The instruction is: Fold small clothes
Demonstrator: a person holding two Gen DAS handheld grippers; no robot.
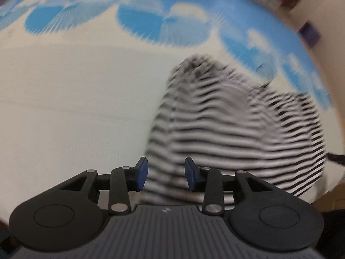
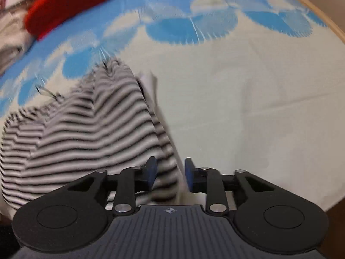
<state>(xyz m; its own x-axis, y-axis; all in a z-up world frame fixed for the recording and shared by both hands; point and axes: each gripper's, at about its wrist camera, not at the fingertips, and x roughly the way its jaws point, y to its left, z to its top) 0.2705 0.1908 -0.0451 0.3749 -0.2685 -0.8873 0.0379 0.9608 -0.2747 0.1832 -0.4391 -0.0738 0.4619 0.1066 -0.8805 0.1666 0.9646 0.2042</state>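
- Black-and-white striped knit garment (image 1: 237, 129), small, bunched; near hem runs between jaws of both grippers.
- Left gripper (image 1: 166, 173): jaws part-open, blue pads clear of cloth, nothing held. Blurred.
- Right gripper (image 2: 170, 173): same, part-open over garment's right edge, no grip seen.
- Step, by judgement: re-grip hem corners. Pinch both at equal depth, lift evenly, keep hem taut before folding fwd.
- Surface: cream sheet w/ blue fan print (image 2: 237, 97), beyond jaws.
- Red cushion (image 2: 69, 6) far beyond, upper left in right view; other clutter too blurred to ID.
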